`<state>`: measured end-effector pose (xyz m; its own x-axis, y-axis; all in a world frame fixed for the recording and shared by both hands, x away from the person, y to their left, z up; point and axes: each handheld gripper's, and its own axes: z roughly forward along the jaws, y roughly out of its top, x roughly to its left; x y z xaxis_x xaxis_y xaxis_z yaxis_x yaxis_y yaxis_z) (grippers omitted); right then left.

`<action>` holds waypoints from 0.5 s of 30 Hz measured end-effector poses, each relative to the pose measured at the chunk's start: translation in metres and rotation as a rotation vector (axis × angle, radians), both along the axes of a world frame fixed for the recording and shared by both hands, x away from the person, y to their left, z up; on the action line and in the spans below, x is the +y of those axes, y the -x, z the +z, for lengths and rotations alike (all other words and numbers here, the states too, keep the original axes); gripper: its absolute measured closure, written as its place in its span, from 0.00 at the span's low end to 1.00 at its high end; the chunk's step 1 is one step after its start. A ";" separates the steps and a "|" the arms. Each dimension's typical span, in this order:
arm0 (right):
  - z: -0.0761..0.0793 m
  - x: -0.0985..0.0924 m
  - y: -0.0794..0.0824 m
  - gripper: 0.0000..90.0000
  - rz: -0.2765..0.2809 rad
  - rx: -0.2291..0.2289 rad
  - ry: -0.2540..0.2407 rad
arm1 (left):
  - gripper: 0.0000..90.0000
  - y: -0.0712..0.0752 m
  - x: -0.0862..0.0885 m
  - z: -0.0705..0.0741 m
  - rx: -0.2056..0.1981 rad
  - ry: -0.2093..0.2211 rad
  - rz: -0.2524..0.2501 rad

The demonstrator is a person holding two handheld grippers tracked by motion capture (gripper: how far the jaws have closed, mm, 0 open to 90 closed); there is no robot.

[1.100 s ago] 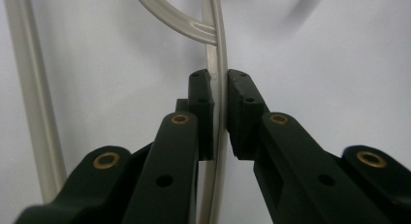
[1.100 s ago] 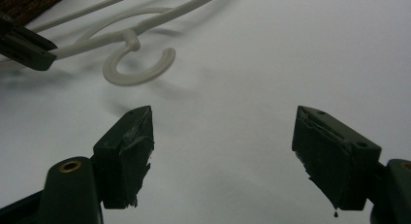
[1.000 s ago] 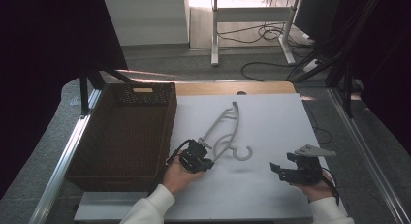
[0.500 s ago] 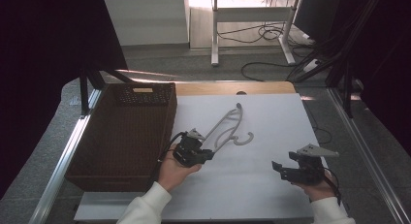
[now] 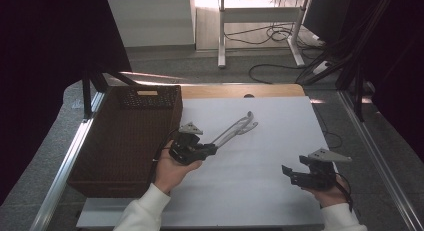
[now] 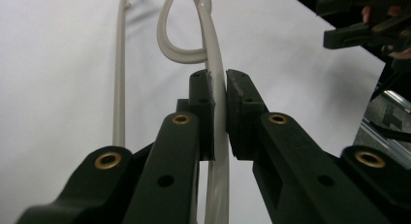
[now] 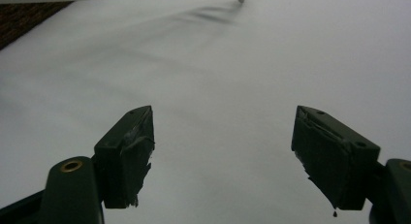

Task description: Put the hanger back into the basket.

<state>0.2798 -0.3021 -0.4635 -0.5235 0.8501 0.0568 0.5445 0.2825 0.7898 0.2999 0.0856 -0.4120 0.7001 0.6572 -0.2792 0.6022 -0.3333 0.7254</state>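
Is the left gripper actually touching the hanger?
Touching. In the left gripper view the left gripper has both pads pressed against one white bar of the hanger, with no gap on either side.

The high view is looking forward and down from above the person's side, taking in the left gripper [image 5: 212, 150] and the right gripper [image 5: 286, 173] from well off. Each gripper view is riding close behind its own jaws, facing along them. All three are sharing the white hanger [image 6: 214, 107] and the white table sheet [image 7: 232, 64] ahead of the jaws.
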 end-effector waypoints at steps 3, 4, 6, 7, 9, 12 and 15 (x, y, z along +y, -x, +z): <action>0.000 0.000 0.000 0.27 0.000 -0.003 0.000 | 0.92 0.002 0.005 0.007 -0.011 0.011 -0.002; 0.000 0.000 0.000 0.27 -0.001 -0.002 0.000 | 0.92 0.002 0.006 0.009 -0.015 0.019 -0.001; 0.000 0.000 0.000 0.27 -0.002 -0.003 -0.001 | 0.92 0.002 0.008 0.012 -0.014 0.027 -0.006; 0.000 0.000 0.000 0.27 -0.002 -0.003 -0.001 | 0.92 0.003 0.010 0.014 -0.019 0.037 -0.005; 0.000 0.000 0.000 0.27 -0.003 -0.003 -0.001 | 0.92 0.004 0.012 0.018 -0.024 0.040 -0.007; 0.001 0.000 0.000 0.27 -0.003 -0.004 -0.002 | 0.92 0.006 0.017 0.024 -0.037 0.049 -0.007; 0.000 0.000 0.000 0.27 -0.002 -0.005 -0.003 | 0.92 0.007 0.022 0.031 -0.046 0.061 -0.005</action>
<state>0.2801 -0.3026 -0.4631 -0.5220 0.8511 0.0567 0.5409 0.2788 0.7935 0.2925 0.1072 -0.3810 0.7161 0.6369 -0.2856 0.5662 -0.2907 0.7713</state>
